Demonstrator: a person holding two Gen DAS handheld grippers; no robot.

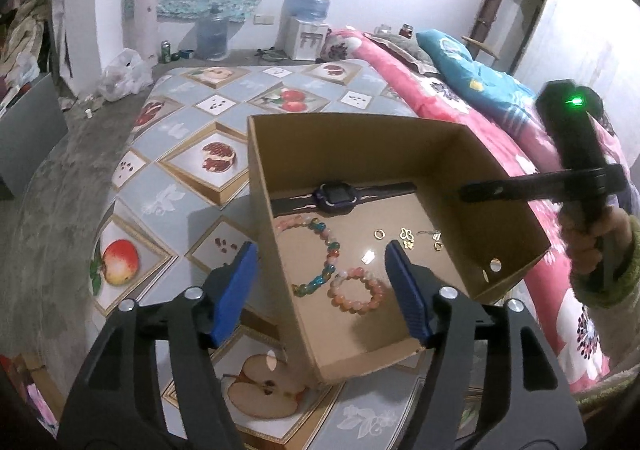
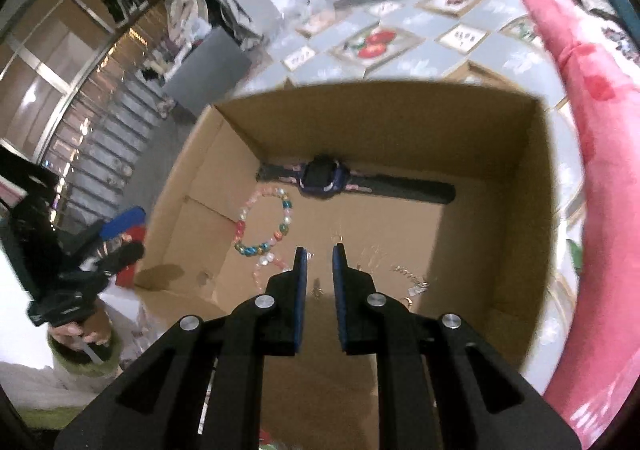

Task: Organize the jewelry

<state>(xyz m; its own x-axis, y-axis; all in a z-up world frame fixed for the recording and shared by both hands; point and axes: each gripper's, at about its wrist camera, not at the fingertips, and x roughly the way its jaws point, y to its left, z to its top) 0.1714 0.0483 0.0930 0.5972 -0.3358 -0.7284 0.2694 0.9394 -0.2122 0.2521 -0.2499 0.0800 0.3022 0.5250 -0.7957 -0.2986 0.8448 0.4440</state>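
Observation:
A brown cardboard box [image 1: 280,178] stands on a fruit-patterned mat. Inside lie a dark watch [image 1: 334,195], a multicoloured bead bracelet [image 1: 324,262], a pink bead bracelet [image 1: 356,290] and small gold pieces [image 1: 408,240]. My left gripper [image 1: 320,254] is open and empty, straddling the box's near left wall. My right gripper [image 2: 320,250] hovers over the box floor, jaws slightly apart with nothing between them. The right wrist view also shows the box [image 2: 536,178], the watch [image 2: 320,178], the multicoloured bracelet [image 2: 264,222] and a thin chain [image 2: 412,278]. The right gripper shows in the left wrist view [image 1: 480,192].
The mat [image 1: 192,130] covers a bed. A pink floral quilt [image 1: 440,98] and blue pillow [image 1: 476,70] lie to the right of the box. Water bottles [image 1: 212,34] and a dispenser [image 1: 308,22] stand by the far wall. The left gripper shows in the right wrist view [image 2: 120,234].

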